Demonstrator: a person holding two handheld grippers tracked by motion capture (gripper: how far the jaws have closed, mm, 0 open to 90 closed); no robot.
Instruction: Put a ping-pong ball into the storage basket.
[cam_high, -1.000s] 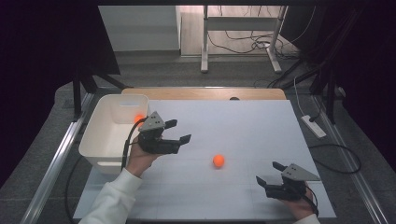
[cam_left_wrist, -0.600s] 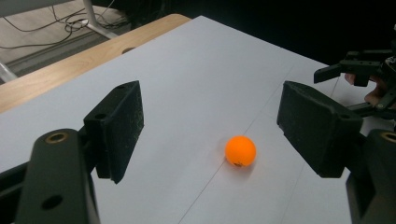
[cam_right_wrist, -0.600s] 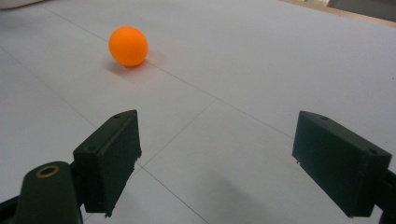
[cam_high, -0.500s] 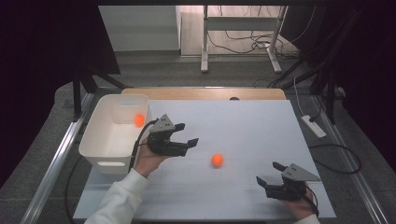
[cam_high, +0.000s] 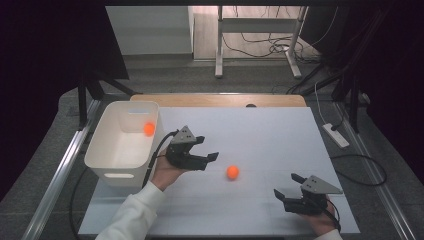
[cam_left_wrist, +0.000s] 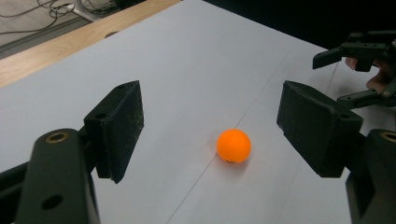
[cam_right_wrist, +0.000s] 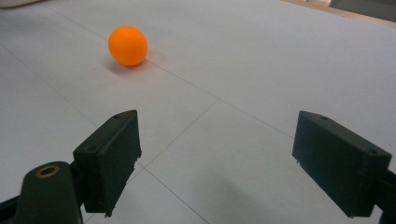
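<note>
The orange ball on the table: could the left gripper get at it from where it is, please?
Probably yes. The orange ball lies alone on the white table, ahead of the left gripper, whose jaws stand open and wider than the ball, with nothing between them and it.

Left claw (cam_high: 207, 150) gaping, right claw (cam_high: 285, 186) gaping

Non-task items, table & surrounds

White bin (cam_high: 120, 165) at table's left edge w/ an orange ball (cam_high: 149, 129) inside, far-right corner. Wood strip (cam_high: 220, 100) along far edge. Power strip (cam_high: 336, 135) on floor, right. Desk frame (cam_high: 260, 35) far.
</note>
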